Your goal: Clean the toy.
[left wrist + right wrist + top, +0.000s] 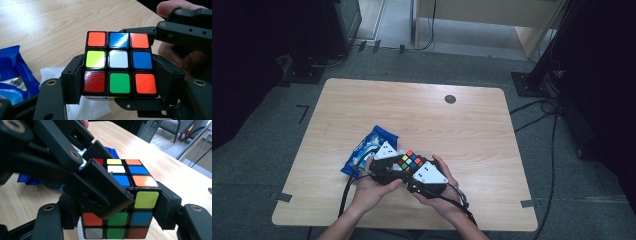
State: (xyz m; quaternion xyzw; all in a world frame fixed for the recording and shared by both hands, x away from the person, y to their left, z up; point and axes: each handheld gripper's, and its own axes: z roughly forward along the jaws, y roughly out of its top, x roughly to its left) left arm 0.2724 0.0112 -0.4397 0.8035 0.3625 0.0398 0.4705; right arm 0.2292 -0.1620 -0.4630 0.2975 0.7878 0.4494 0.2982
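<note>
Left gripper [120, 87]: black two-jaw claw clamped on the 3x3 colour-stickered plastic puzzle cube [119, 62], 1 jaw on each side face.
Right gripper [120, 220]: black two-jaw claw also closed on the cube, gripping its lower layers; the left gripper's jaw crosses in front of it.
Cube position: held up off the light wooden table [452, 125], near its front edge, between both hands.
Nearby: crinkled blue foil snack packet [371, 145] just left of the cube, white paper tissue [55, 72] just below it.
Risk 1: a twist with both claws on the same layer would likely jam or pop a piece.
Risk 2: smooth stickers may slip, dropping the cube onto the packet.
Risk 3: crossed jaws could collide mid-turn.
</note>
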